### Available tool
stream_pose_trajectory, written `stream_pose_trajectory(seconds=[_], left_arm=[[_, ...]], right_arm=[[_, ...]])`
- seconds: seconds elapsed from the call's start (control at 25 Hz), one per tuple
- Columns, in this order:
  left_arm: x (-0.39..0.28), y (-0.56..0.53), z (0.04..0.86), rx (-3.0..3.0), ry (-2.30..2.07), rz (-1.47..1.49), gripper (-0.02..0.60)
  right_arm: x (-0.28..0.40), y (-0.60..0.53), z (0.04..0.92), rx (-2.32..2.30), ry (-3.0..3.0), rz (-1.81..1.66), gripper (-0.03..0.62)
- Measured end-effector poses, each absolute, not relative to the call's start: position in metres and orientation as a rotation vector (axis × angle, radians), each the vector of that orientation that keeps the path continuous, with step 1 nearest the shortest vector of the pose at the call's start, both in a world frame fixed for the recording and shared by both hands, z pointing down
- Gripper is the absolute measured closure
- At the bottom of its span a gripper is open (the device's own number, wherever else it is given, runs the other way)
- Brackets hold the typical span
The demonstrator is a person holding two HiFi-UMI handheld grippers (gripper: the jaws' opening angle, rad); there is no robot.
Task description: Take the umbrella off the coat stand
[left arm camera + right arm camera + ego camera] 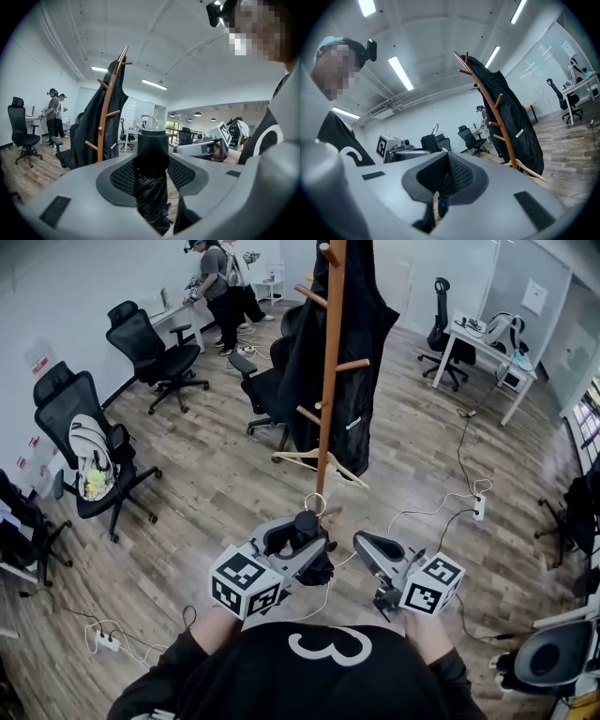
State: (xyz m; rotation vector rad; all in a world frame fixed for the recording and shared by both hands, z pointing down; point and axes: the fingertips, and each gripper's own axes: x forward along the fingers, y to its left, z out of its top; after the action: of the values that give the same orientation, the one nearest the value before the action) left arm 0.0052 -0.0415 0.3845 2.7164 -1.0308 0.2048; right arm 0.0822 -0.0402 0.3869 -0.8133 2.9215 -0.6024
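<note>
A black folded umbrella (307,521) with a metal ring at its top stands upright between the jaws of my left gripper (302,534), which is shut on it. In the left gripper view the umbrella's handle (152,143) fills the middle and its fabric hangs below the left gripper (152,166). The wooden coat stand (328,381) rises just beyond, with a black coat (356,343) on it. The umbrella is clear of the stand's pegs. My right gripper (367,546) is beside the left one, shut and holding nothing. The right gripper view shows the right gripper (445,180), the umbrella (429,142) and the coat stand (497,117).
A wooden hanger (319,461) lies at the stand's foot. Black office chairs (150,348) stand at the left and behind the stand. Two people (220,287) stand at the far wall. Cables and a power strip (478,507) lie on the floor at the right, near a white desk (487,348).
</note>
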Motion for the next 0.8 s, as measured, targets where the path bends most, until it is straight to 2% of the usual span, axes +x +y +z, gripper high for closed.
stream_pose_trajectory(seconds=[0.8], left_arm=[[0.057,0.007,0.376,2.701,-1.098,0.255,0.373]], right_arm=[[0.126,0.003,0.386,-0.697,2.928,-0.601,0.568]])
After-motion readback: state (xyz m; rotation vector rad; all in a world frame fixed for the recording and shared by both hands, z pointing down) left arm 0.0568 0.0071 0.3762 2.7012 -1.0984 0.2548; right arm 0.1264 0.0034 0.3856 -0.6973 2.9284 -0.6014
